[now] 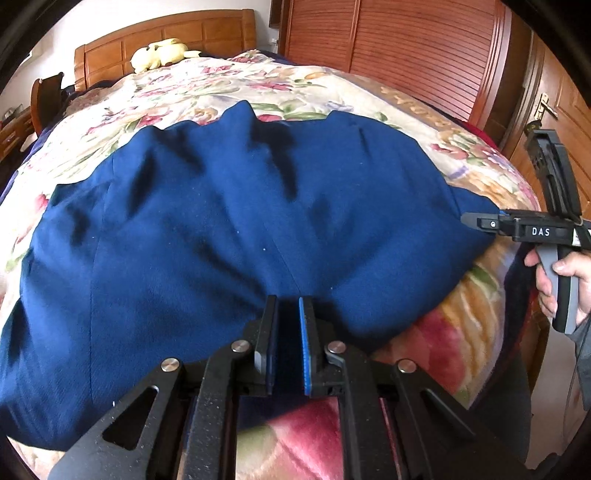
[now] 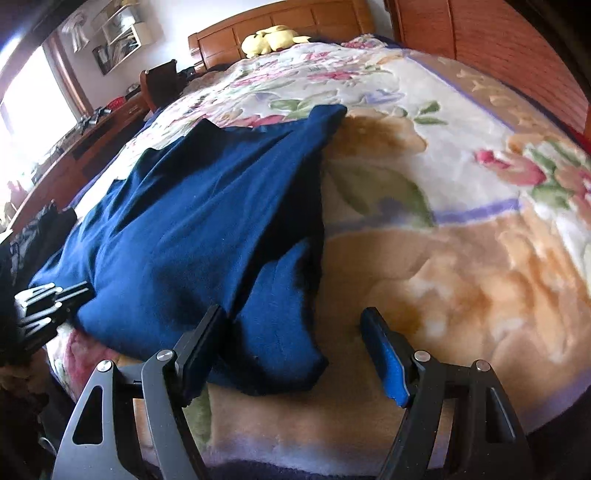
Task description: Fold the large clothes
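Observation:
A large navy garment [image 1: 240,206] lies spread over a floral blanket [image 1: 221,85] on a bed. Its near edge bunches up between the fingers of my left gripper [image 1: 288,301], which is shut on the cloth. A hand [image 1: 565,280] holds my right gripper [image 1: 476,221] at the garment's right corner. In the right wrist view the right gripper [image 2: 293,312] stands open. That corner of the garment [image 2: 192,229] lies loose between its fingers, close to the left one, and the pads do not press it. The left gripper [image 2: 62,295] shows at the garment's far left edge.
A yellow plush toy [image 1: 159,53] rests by the wooden headboard [image 1: 166,33]. A slatted wooden wardrobe [image 1: 406,44] and a door with a handle [image 1: 545,107] stand right of the bed. A chair [image 2: 159,85] and a desk [image 2: 92,136] stand on the left, under a window.

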Tool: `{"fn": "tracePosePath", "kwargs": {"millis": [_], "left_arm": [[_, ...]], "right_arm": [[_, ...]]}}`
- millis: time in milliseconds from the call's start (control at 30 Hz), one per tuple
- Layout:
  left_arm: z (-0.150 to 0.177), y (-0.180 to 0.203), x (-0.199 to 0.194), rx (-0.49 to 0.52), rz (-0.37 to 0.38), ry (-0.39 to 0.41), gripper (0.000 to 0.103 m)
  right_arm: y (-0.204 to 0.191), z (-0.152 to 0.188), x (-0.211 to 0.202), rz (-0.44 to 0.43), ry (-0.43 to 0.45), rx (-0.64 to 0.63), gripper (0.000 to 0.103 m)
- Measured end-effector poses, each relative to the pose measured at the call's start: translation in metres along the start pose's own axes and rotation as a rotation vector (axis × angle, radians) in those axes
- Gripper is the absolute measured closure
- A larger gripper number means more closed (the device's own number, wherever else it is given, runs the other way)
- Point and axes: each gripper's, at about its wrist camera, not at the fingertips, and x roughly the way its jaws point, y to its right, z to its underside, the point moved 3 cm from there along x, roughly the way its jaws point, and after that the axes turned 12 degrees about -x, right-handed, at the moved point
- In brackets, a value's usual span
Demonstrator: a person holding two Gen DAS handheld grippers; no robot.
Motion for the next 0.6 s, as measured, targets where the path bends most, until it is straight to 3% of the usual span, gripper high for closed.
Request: {"fn": "tracePosePath", "kwargs": {"millis": [433,600], "left_arm": [[-0.002,-0.013,-0.002,-0.040,0.050,-0.032,0.092],[-0.006,-0.014,0.010,-0.036,0.025,-0.027,0.092]], "right_arm": [[-0.003,0.004,0.001,0.005,0.022,-0.005,0.027],[-0.005,0.005,0.000,0.012,0.027,-0.007,0.027]]}}
